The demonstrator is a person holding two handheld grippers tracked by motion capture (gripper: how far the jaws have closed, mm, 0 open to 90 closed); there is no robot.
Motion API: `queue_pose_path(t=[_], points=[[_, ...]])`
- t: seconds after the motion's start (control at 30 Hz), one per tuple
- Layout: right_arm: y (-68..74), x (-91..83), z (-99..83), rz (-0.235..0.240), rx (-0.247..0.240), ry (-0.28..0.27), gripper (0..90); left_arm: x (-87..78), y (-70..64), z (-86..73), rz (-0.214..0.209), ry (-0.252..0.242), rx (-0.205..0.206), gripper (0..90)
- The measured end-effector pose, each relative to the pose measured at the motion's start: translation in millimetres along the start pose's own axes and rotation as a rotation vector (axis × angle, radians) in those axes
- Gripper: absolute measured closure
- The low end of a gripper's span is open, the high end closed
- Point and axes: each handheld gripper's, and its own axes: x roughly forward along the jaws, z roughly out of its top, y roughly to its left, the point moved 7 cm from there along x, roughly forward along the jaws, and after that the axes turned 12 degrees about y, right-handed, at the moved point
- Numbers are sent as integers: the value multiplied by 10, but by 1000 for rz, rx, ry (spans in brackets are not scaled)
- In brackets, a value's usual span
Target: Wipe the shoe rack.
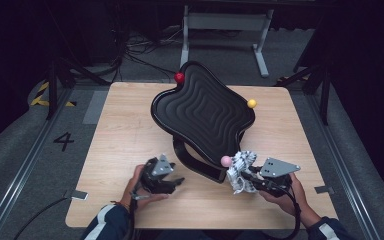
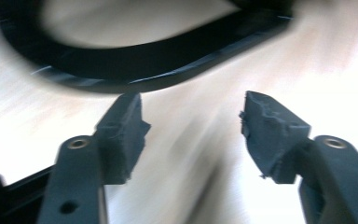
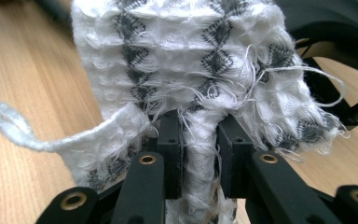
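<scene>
A black wavy-edged balance board [image 1: 202, 112] with ribbed top rests tilted on its curved black base [image 1: 192, 161] in the middle of the table; the base [image 2: 135, 60] appears blurred ahead of the left jaws. Red [image 1: 179, 77], yellow [image 1: 251, 103] and pink [image 1: 225, 161] balls sit at its corners. My right gripper [image 1: 246, 179] is shut on a white cloth with grey pattern [image 1: 240, 167], bunched up beside the pink ball; the cloth [image 3: 186, 70] is pinched between the jaws of the right gripper [image 3: 199, 154]. My left gripper [image 1: 176, 182] stands open with nothing in it, just left of the base, its jaws [image 2: 193, 135] spread wide.
The light wooden table [image 1: 120, 145] has bare surface at left and front. Beyond it stand a grey metal stand [image 1: 225, 30], cables on the floor and a painted number 4 [image 1: 63, 141]. A loose thread of the cloth [image 3: 23, 135] trails over the wood.
</scene>
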Motion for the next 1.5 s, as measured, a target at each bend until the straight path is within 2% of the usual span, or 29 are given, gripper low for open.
queue_pose_path(t=[0.03,0.17,0.23,0.3,0.33,0.37,0.4,0.43,0.47,0.5,0.6,0.67,0.77,0.83,0.9,0.97,1.07,1.13,1.2,1.23,1.27,1.3,1.33,1.37,1.4,1.43,1.5], points=[[-2,0,-2,1,-1,-4,740,-26,93,4,3,-18,-35,357],[-10,20,-21,9,3,-5,730,-69,447,107,19,-51,-119,310],[-13,38,-32,13,-3,-6,727,-47,588,189,37,-54,-134,288],[-11,47,-39,16,-2,-9,722,-1,703,287,26,-82,-148,287],[-4,50,-42,26,-5,-12,716,67,827,355,44,-84,-153,289],[0,51,-43,28,-7,-14,712,67,827,355,44,-84,-153,291],[9,50,-45,31,-7,-14,709,114,914,379,70,-77,-159,288],[9,50,-45,31,-7,-14,709,186,1000,411,88,-55,-178,288],[40,48,-41,40,-18,-19,707,281,1106,457,108,-34,-214,277],[40,48,-41,40,-18,-19,707,281,1106,457,108,-34,-214,272],[71,44,-33,42,-35,-23,704,383,1216,546,118,-42,-261,278],[85,41,-34,53,-42,-32,694,451,1252,614,129,-25,-250,273],[105,35,-44,57,-57,-37,689,544,1299,711,153,-2,-261,272],[112,26,-52,57,-66,-39,689,600,1351,766,192,18,-293,280],[125,15,-55,67,-65,-46,688,646,1388,805,200,16,-317,283],[135,13,-53,65,-72,-46,686,723,1425,860,187,8,-342,263],[165,21,-51,76,-84,-47,684,783,1404,961,184,-7,-332,305],[180,32,-49,81,-90,-46,682,812,1370,1022,163,-17,-322,308],[190,36,-46,85,-91,-48,682,827,1363,1053,171,-16,-320,379],[194,43,-44,85,-94,-49,682,833,1362,1078,182,-22,-322,379],[207,48,-44,90,-89,-48,682,830,1347,1107,175,-41,-332,437],[217,54,-45,91,-89,-45,682,816,1336,1116,159,-43,-314,529],[220,58,-45,88,-96,-44,683,803,1319,1131,149,-47,-288,580],[231,61,-48,85,-100,-43,685,801,1308,1137,150,-50,-286,637],[244,63,-47,90,-95,-43,691,793,1300,1141,157,-47,-275,692],[253,69,-47,93,-96,-41,696,781,1300,1139,184,-49,-274,722],[264,94,-41,87,-94,-40,717,772,1300,1121,202,-48,-264,743]])
